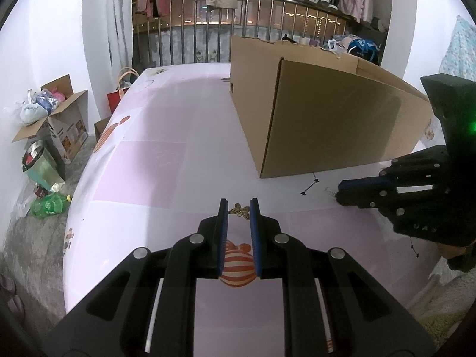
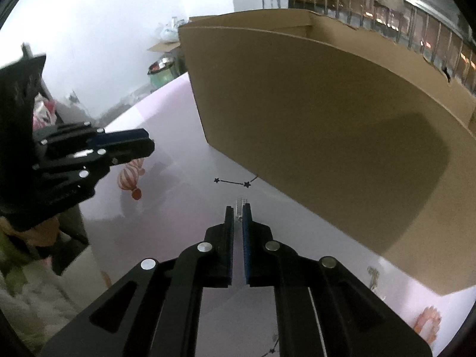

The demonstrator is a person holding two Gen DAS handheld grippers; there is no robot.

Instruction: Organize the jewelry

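Note:
My left gripper (image 1: 239, 206) is shut on a small gold butterfly piece (image 1: 239, 210), held between its blue pads just above the pink tablecloth (image 1: 142, 166). In the right wrist view this gripper (image 2: 150, 146) comes in from the left. My right gripper (image 2: 237, 208) has its narrow jaws shut on a silver linked strip (image 2: 240, 203) low over the cloth. The left wrist view shows the right gripper (image 1: 339, 192) at the right with the silver strip (image 1: 330, 190) at its tip. A black star chain (image 2: 232, 182) lies on the cloth just beyond, near the box.
A large open cardboard box (image 1: 327, 113) stands on the far right of the table, close behind both grippers. Another small silver item (image 2: 373, 276) lies by the box's near wall. Beyond the table's left edge the floor holds boxes, bags and a green bottle (image 1: 50, 206).

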